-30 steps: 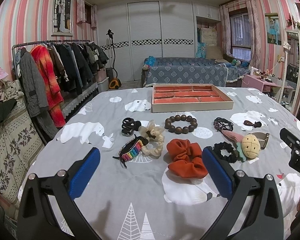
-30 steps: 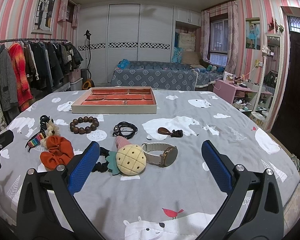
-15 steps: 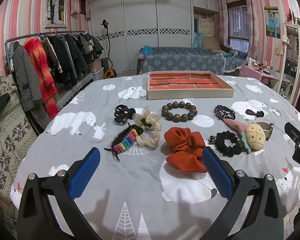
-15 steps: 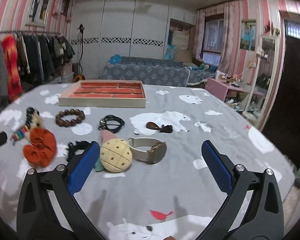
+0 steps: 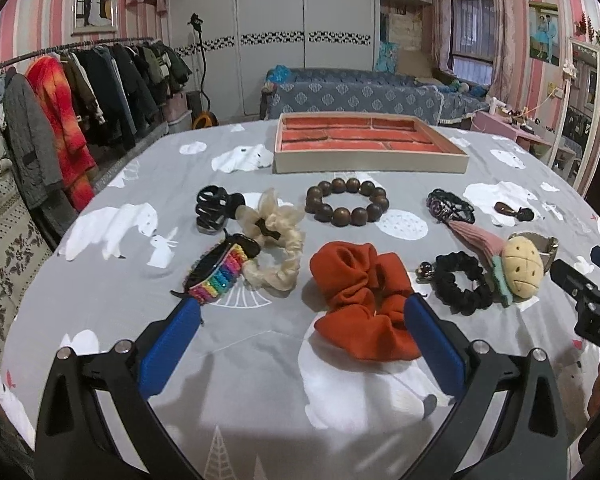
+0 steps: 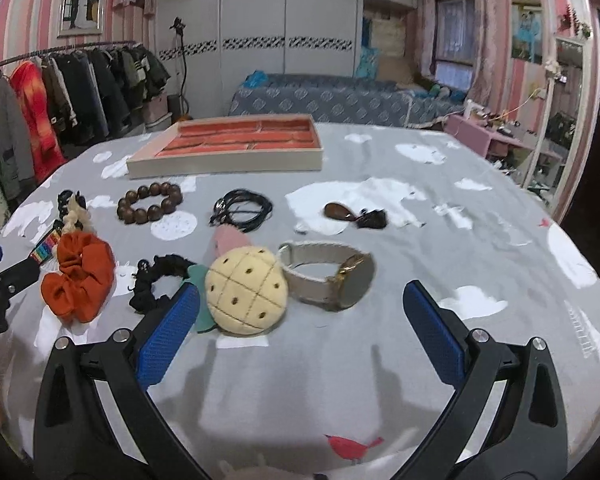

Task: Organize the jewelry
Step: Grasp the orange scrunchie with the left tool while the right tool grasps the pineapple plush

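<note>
On the grey bear-print cloth (image 5: 260, 344) in front of me the pieces lie in a loose row, and the tray (image 5: 370, 160) with its orange-lined compartments waits at the far side with nothing visible in it, so I judge the sorting has not begun. My left gripper (image 5: 300, 340) hangs with its jaws wide apart and nothing between them; the orange scrunchie (image 5: 360, 300) sits just ahead of it, touching or nearly touching the right blue pad. My right gripper (image 6: 300, 328) is likewise spread and holding nothing, with the pineapple plush (image 6: 246, 290) just beyond its left finger and the watch (image 6: 332, 276) to the right of that, touching it.

For the first pick on the left I would centre the scrunchie between the pads, come down low to the cloth and close on its thick bunched middle, not a loose fold, so it lifts as one lump. On the right, the plush overlaps a black scrunchie (image 6: 158, 280) and a pink piece (image 6: 228, 238), so lifting it may drag those along. The watch looks the cleaner target: I would grip the strap across its width, clear of the smooth case, then carry it over the wooden bead bracelet (image 6: 150, 202) and the black cord bundle (image 6: 242, 210) to a compartment.
</note>
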